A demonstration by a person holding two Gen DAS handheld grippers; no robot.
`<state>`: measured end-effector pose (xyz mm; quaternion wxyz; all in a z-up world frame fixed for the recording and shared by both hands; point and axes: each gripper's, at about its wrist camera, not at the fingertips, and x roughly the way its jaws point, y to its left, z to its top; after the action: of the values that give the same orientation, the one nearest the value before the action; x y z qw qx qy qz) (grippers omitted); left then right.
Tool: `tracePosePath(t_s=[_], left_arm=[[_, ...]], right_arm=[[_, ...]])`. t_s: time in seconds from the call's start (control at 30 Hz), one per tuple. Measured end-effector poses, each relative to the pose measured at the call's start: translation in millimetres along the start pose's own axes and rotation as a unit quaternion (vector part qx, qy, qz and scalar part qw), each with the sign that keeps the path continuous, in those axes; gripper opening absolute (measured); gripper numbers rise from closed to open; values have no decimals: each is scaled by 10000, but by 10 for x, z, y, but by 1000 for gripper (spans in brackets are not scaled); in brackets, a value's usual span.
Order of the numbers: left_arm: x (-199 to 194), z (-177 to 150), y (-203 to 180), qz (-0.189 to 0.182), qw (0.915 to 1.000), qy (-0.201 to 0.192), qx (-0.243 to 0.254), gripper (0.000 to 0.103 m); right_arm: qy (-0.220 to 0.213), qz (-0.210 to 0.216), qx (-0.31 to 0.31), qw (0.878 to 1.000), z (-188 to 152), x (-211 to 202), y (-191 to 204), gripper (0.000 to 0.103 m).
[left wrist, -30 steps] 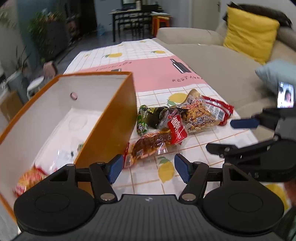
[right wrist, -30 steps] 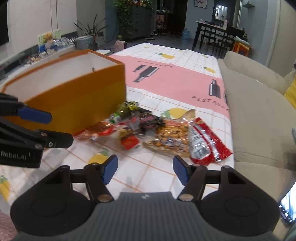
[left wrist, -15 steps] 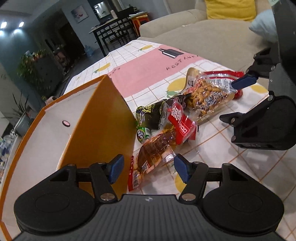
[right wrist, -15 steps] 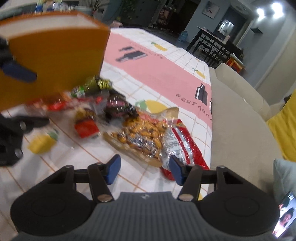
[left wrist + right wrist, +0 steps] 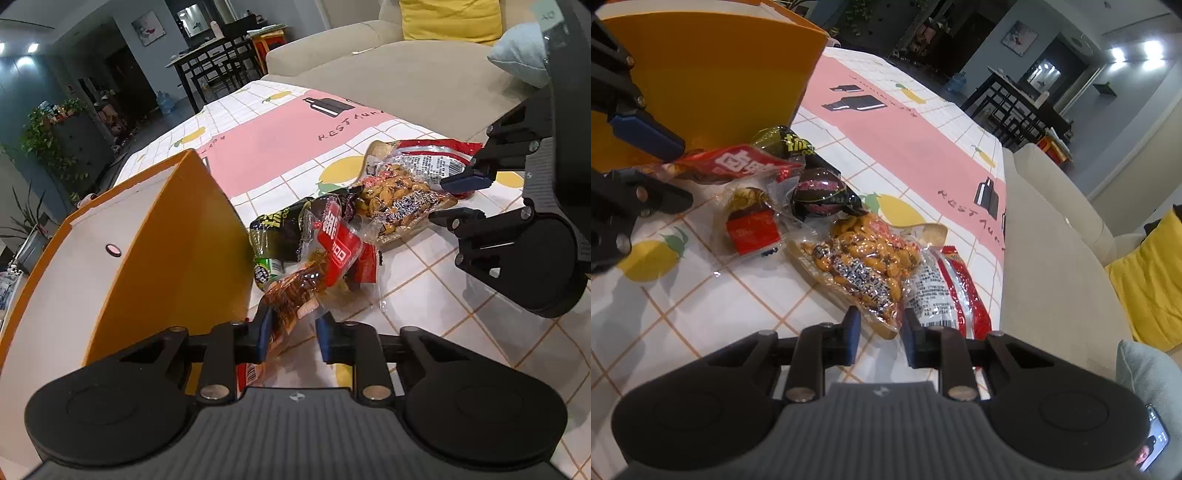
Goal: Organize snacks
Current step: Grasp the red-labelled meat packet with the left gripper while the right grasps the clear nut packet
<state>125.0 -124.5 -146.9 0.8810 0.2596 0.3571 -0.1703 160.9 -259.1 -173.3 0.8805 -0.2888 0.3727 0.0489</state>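
Behind the left tongs point(image 5: 291, 326), the lower end of the brown snack pack point(image 5: 295, 295) was hidden; tongs narrowed onto it, contact on both sides looked likely. Right tongs point(image 5: 879, 325) likewise closed around the peanut bag point(image 5: 864, 258) corner, red packet point(image 5: 953, 291) just beside. Orange box point(image 5: 177, 258) sat against the pile's left; its interior was mostly cut off. Counter point(image 5: 701, 295) had bare tiles near both tongs; sofa point(image 5: 1052, 258) bordered the far edge.

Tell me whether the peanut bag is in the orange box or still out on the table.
Out. The peanut bag lies flat on the tablecloth, right of the orange box, its near corner between the right gripper's fingers.
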Motion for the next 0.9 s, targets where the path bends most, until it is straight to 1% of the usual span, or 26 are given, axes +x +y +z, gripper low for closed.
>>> tracePosePath(t_s=[0.07, 0.1, 0.13, 0.17, 0.2, 0.4, 0.5, 0.57, 0.67, 0.77, 0.9], left_arm=[[-28, 10, 44, -21, 9999, 43, -153, 18], [-53, 15, 74, -37, 9997, 66, -247, 12], [-67, 26, 111, -74, 9993, 100, -345, 10], [-91, 30, 141, -111, 9988, 148, -445, 10], [-113, 31, 172, -159, 9982, 190, -542, 9], [-264, -12, 287, -262, 9948, 327, -933, 7], [-404, -19, 354, -503, 9906, 372, -1214, 2], [-474, -24, 397, -620, 9873, 490, -1379, 1], [-565, -73, 511, -1011, 9750, 745, -1834, 1], [-646, -143, 600, -1374, 9609, 961, -2206, 1], [-738, -267, 713, -2014, 9319, 1234, -2752, 1]], right_arm=[[-39, 13, -44, 10000, 12, -31, 27, 16], [-50, 56, -60, 10000, 9, -50, 37, 13], [-59, 107, -87, 9999, 5, -73, 50, 12], [-61, 140, -122, 9998, -1, -94, 71, 9], [-53, 179, -179, 9997, -6, -118, 92, 0], [64, 520, -355, 9980, -50, -296, 217, 0], [168, 689, -368, 9968, -42, -412, 261, 0], [274, 856, -280, 9956, -12, -489, 266, 0], [498, 1184, -73, 9917, 34, -608, 257, 0], [828, 1615, 224, 9831, 31, -718, 247, 0], [1168, 2008, 597, 9708, -17, -865, 239, 0]])
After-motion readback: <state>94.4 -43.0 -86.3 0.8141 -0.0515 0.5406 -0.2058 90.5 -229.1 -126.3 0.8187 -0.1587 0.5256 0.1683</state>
